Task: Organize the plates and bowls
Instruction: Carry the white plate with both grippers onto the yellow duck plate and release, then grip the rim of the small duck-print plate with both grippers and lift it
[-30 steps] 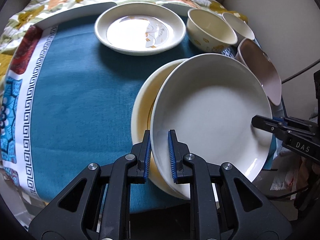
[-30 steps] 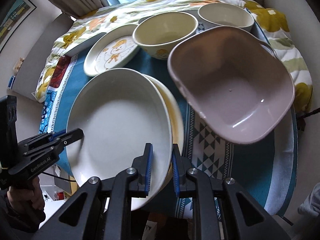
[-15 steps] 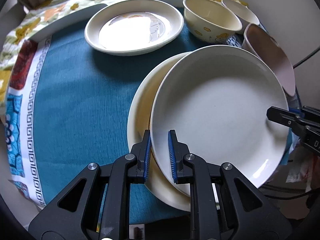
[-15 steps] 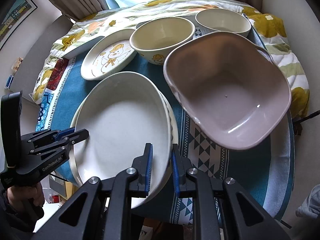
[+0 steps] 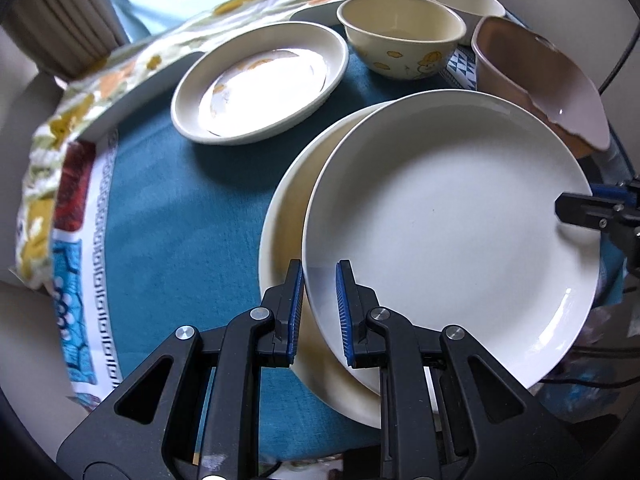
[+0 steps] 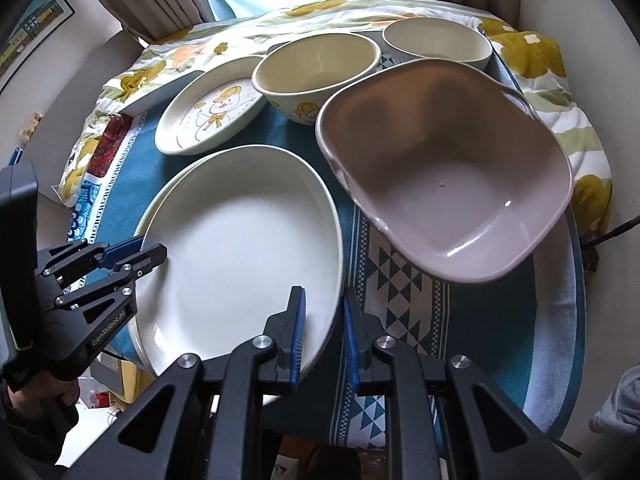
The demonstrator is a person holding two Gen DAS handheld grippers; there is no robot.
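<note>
While both the left gripper (image 5: 318, 312) and right gripper (image 6: 324, 332) clamp opposite rims of one white plate (image 5: 452, 236), it overlaps a cream plate (image 5: 284, 216). Beyond stand one cartoon plate (image 6: 208, 114), two cream bowls (image 6: 316, 70) and one pink basin (image 6: 444, 168).

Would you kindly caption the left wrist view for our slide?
Left gripper and right gripper clamp opposite rims of a white plate above a cream plate.

We see a round table (image 6: 560, 376) covered by a teal cloth (image 5: 172, 216) with patterned borders. Directly on it sit a cream plate (image 5: 280, 216), a smaller plate with a cartoon print (image 6: 208, 120), a cream bowl with yellow figures (image 6: 316, 68), a plain cream bowl (image 6: 436, 44) behind it, and a floral quilt (image 6: 532, 56) bunched along the far edge.
</note>
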